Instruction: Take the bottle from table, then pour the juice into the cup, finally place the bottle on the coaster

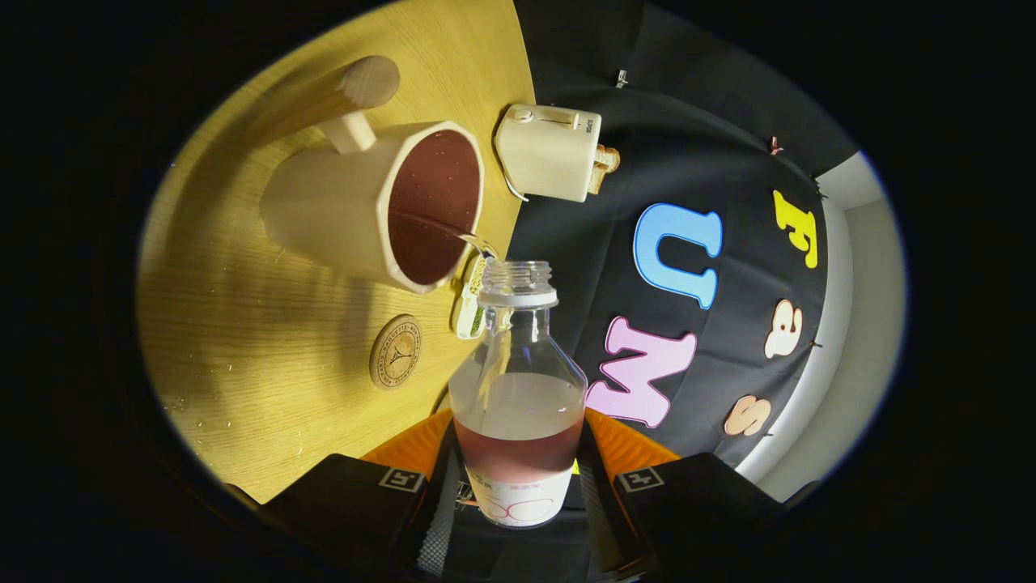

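My gripper [518, 486] is shut on a clear glass bottle [518, 380], both fingers pressing its lower body. The bottle is uncapped and tipped on its side toward the cup, with reddish juice pooled at its base end. A thin stream of juice [453, 231] runs from the bottle's mouth into the cream cup [356, 206], which stands just beyond the mouth and holds dark red juice. The cup has a wooden peg handle [356, 93]. A round cork coaster [395, 351] lies on the wooden table [243, 324] beside the bottle's shoulder, nearer to me than the cup.
A cream toaster [550, 152] with a slice of bread in it stands at the table's far edge past the cup. A small white-and-green object [468, 304] lies by the bottle's neck. Drops of liquid [202, 405] speckle the table near the coaster. The black booth wall hangs behind.
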